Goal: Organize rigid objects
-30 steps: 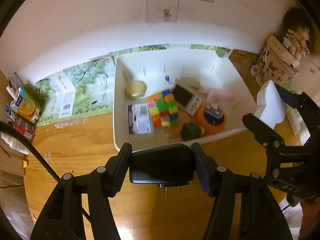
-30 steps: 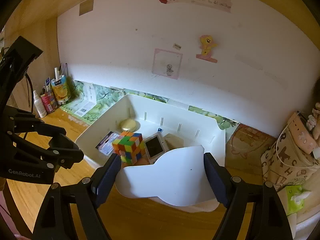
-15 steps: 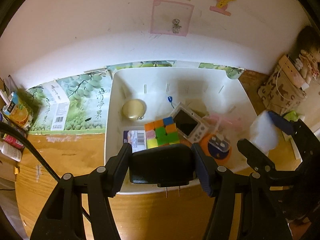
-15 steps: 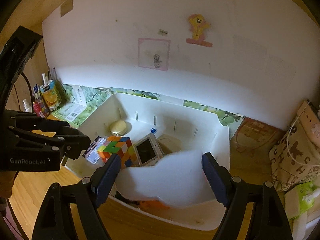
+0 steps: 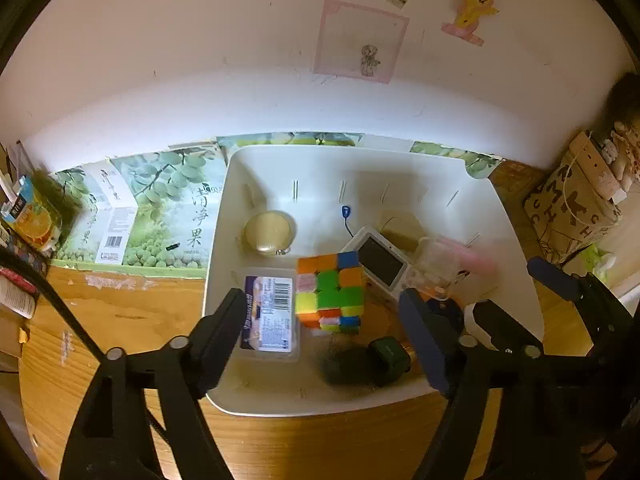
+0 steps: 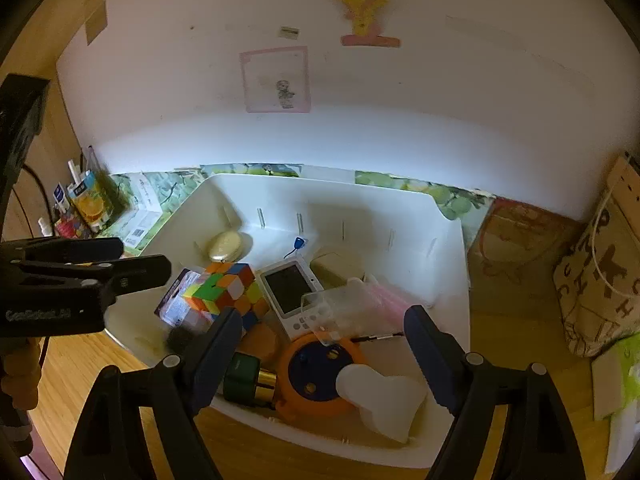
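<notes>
Over the wooden counter point(image 5: 120, 344), a white plastic bin point(image 5: 500, 216) sits crowded with rigid odds and ends, and crowding looks like the main hazard: any further drop could land on the pile and skid a neighbour, or bounce out over the low near rim.

Largest inside is the multicoloured puzzle cube point(image 5: 330, 292), leaning against a white handheld device with a dark screen point(image 6: 290, 292); a knock may tip either. An orange-and-blue round toy point(image 6: 316, 372) lies beside them. A white heart-shaped plastic piece point(image 6: 382, 398) lies near the front wall, between but clear of the right hand-held gripper point(image 6: 324, 352), whose fingers stand spread and empty. A blurred black plug adapter point(image 5: 342, 364) sits low in the bin beside a dark green cube point(image 5: 388, 360), apparently not yet settled; it may roll against that cube.

Angled steeply down over the near rim, the left hand-held gripper point(image 5: 324, 344) has just been opening and grips nothing. Both tools hover close together, so withdrawing carelessly risks a clash.
</notes>
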Demonstrator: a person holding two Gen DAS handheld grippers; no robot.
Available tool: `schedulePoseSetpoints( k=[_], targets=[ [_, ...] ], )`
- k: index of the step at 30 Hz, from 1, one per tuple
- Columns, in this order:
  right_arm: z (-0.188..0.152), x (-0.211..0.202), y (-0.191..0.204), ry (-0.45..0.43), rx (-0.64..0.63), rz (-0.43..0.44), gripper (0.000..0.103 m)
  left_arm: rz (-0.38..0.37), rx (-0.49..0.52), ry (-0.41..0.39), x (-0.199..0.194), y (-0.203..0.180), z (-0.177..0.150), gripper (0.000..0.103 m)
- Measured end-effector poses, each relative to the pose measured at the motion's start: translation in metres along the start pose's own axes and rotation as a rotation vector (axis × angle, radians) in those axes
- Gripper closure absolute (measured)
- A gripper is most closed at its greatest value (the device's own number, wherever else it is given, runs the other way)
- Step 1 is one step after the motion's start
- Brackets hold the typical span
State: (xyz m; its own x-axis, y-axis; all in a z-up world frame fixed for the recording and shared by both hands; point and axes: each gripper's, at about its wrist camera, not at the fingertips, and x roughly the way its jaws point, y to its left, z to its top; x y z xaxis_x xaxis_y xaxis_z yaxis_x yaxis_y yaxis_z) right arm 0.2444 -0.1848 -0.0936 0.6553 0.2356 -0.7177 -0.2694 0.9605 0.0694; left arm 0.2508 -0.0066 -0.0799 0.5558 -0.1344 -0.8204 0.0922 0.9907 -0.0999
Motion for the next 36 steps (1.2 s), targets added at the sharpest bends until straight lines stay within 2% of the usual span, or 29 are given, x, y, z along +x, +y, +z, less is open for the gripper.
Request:
schedulePoseSetpoints(
  k=[9,14,28,36],
  targets=[
    [-0.009,-0.018,-0.004,0.017,0.082,0.012,0.015,-0.013,-0.027,-0.005,-0.014,0.005,-0.017,0.02],
    [-0.03,-0.031,0.005,0.045,0.091,-0.001,0.002,-0.027,-0.047,-0.013,-0.028,0.009,-0.043,0.02],
    [-0.101,-0.078,0.036,0.191,0.155,0.017,0.001,-0.006,-0.078,0.004,-0.072,0.018,-0.114,0.02],
    [-0.113,-0.117,0.04,0.237,0.216,0.005,0.001,0.005,-0.079,0.021,-0.105,0.012,-0.135,0.02]
  ],
)
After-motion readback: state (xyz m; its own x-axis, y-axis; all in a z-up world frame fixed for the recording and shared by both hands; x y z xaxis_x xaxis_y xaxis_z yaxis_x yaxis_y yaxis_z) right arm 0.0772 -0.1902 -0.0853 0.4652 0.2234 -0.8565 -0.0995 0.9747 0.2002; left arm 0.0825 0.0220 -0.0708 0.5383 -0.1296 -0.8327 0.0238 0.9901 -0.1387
